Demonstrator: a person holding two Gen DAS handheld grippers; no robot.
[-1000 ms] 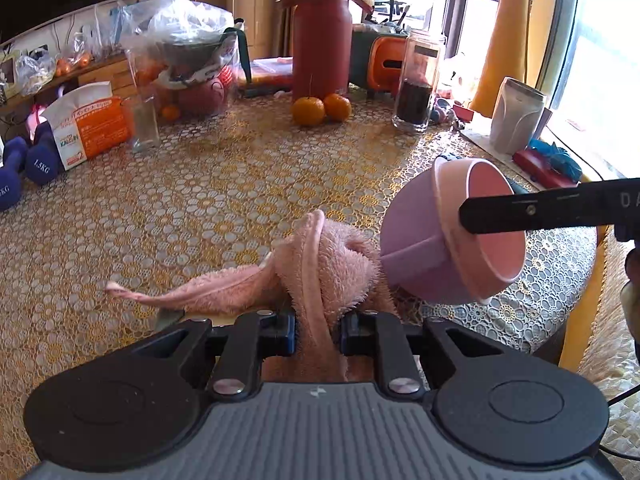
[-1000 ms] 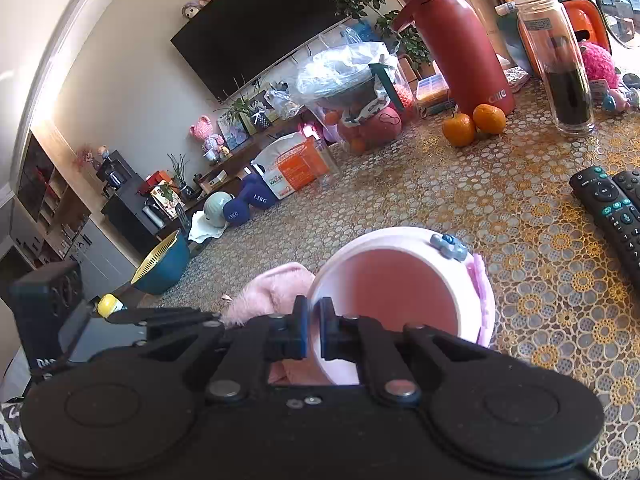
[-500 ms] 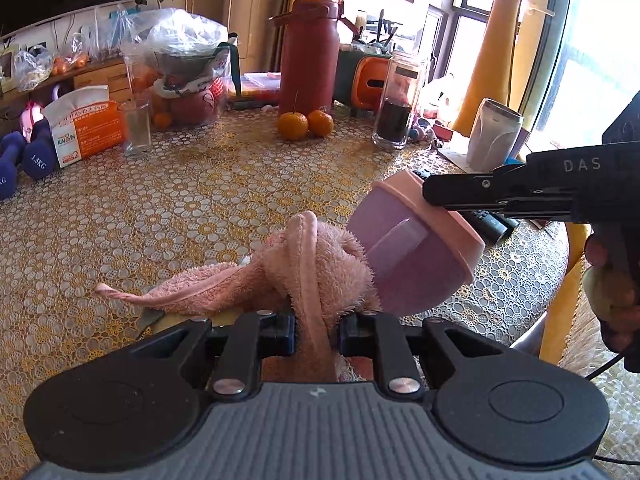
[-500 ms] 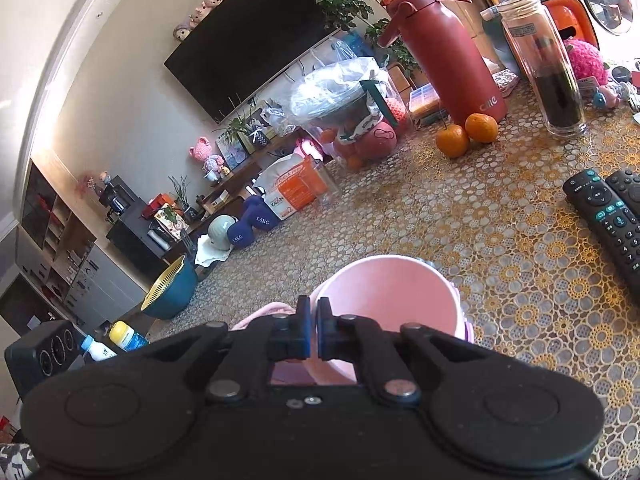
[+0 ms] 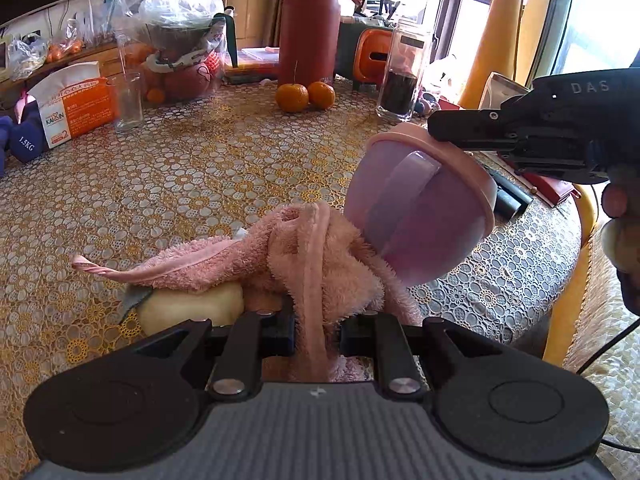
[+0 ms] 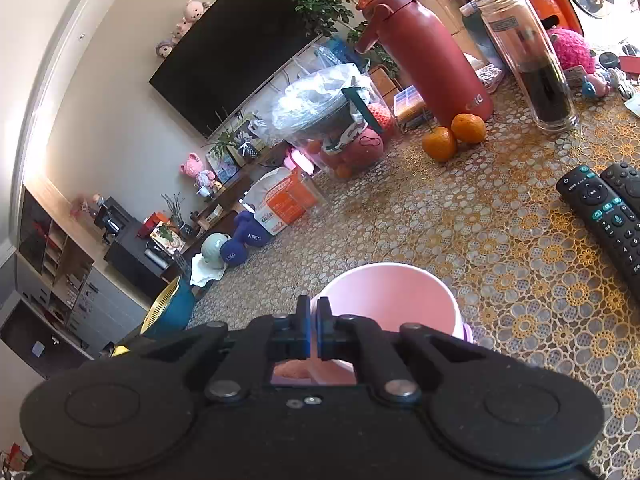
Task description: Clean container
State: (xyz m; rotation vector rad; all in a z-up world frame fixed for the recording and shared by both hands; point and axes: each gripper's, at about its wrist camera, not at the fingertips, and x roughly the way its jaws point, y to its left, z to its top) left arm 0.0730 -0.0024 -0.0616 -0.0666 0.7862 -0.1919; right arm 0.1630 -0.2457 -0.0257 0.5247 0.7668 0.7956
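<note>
Here, on my left wrist feed, I count one pink towel [image 5: 316, 256], one container [image 5: 420, 216], two oranges [image 5: 306, 96] and one red flask [image 5: 308, 24] on the lace-covered table [image 5: 192, 176]. My left gripper [image 5: 318, 330] is clamped on a fold of the towel. The container is lilac outside with a pink rim, tilted in the air, its underside touching the towel; my right gripper [image 5: 434, 126] pinches its rim. A pale object under the towel is too covered to identify.

On my right wrist feed, the right gripper's fingers [image 6: 302, 320] pinch the container's wall, pink inside; two remotes [image 6: 600, 208] lie cut off at the edge.
</note>
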